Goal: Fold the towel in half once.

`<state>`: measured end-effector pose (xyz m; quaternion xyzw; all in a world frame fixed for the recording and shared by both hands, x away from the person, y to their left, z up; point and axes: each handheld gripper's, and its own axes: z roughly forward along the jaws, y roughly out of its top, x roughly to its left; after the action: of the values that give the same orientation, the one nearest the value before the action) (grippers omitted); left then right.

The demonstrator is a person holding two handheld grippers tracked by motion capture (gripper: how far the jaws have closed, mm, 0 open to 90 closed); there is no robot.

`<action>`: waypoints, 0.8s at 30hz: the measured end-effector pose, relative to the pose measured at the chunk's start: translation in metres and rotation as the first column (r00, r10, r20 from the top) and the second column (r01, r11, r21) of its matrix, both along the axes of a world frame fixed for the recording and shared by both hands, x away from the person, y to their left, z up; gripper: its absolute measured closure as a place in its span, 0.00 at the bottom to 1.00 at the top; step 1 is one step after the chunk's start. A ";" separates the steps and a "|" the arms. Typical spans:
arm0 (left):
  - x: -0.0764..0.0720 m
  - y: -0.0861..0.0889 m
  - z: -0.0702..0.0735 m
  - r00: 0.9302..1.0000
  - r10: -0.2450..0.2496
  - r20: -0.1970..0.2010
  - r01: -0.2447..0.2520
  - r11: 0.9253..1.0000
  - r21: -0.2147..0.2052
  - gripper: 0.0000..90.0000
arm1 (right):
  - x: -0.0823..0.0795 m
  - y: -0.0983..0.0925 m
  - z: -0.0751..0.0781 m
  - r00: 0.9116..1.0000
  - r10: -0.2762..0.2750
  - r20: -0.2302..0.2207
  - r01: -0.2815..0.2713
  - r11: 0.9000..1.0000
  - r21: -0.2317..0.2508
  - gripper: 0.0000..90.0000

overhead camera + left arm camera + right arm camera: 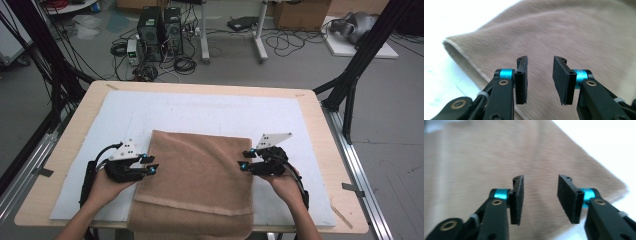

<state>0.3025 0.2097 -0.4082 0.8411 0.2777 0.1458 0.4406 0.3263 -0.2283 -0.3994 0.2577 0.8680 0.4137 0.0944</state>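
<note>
On the table (320, 150), a folded brown towel (195, 185) overhangs the near edge, cut off; left tool (150, 164) and right tool (244, 161) released, empty.

the white mat (210, 112) lies bare beyond the brown towel's (195, 180) far edge, giving open passage across the table. bare strips also run down the towel's left and right sides, where the left gripper (150, 164) and right gripper (244, 161) sit at its edges.
</note>
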 end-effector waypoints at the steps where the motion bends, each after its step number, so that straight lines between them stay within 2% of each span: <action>1: 0.006 -0.001 0.001 1.000 0.017 -0.003 -0.017 1.000 -0.004 0.72 | 0.006 -0.001 -0.002 1.000 -0.025 -0.001 0.025 1.000 -0.015 0.60; 4: 0.029 -0.007 0.008 0.997 0.080 0.000 -0.080 0.996 -0.036 0.72 | 0.025 -0.006 -0.007 0.996 -0.087 -0.016 0.087 0.996 -0.011 0.59; 5: 0.036 -0.009 0.010 0.995 0.097 0.004 -0.096 0.995 -0.038 0.72 | 0.032 -0.007 -0.008 0.994 -0.105 -0.008 0.105 0.994 -0.028 0.58; 7: 0.051 -0.015 0.012 0.992 0.126 0.019 -0.126 0.992 -0.031 0.73 | 0.041 -0.009 -0.010 0.991 -0.133 0.000 0.133 0.991 -0.029 0.58; 9: 0.065 -0.018 0.013 0.988 0.152 0.011 -0.152 0.988 -0.017 0.73 | 0.050 -0.010 -0.011 0.988 -0.157 0.011 0.157 0.987 -0.022 0.57; 11: 0.080 -0.018 0.010 0.982 0.189 0.013 -0.188 0.982 -0.029 0.73 | 0.057 -0.011 -0.013 0.984 -0.176 0.007 0.176 0.984 -0.015 0.55; 14: 0.096 -0.016 0.000 0.969 0.246 -0.021 -0.246 0.969 -0.006 0.73 | 0.067 -0.011 -0.016 0.982 -0.187 0.003 0.188 0.982 -0.019 0.54; 15: 0.101 -0.015 -0.005 0.962 0.271 -0.040 -0.270 0.963 0.017 0.73 | 0.069 -0.012 -0.018 0.982 -0.189 -0.002 0.188 0.982 -0.013 0.54; 17: 0.106 -0.011 -0.012 0.953 0.295 -0.070 -0.293 0.955 0.040 0.72 | 0.074 -0.013 -0.023 0.980 -0.199 -0.015 0.199 0.980 -0.023 0.53; 19: 0.109 -0.009 -0.017 0.951 0.292 -0.101 -0.286 0.956 0.071 0.70 | 0.077 -0.015 -0.028 0.978 -0.205 -0.044 0.205 0.979 -0.023 0.52; 21: 0.109 -0.009 -0.021 0.950 0.291 -0.112 -0.282 0.955 0.091 0.64 | 0.079 -0.016 -0.032 0.977 -0.204 -0.069 0.202 0.979 -0.031 0.51; 24: 0.110 -0.009 -0.025 0.944 0.304 -0.127 -0.290 0.949 0.123 0.56 | 0.082 -0.017 -0.037 0.975 -0.197 -0.100 0.195 0.980 -0.029 0.50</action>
<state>0.4130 0.2007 -0.4334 0.8194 0.4247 0.1634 0.3487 0.4078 -0.2451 -0.4368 0.3620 0.8459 0.3805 0.0926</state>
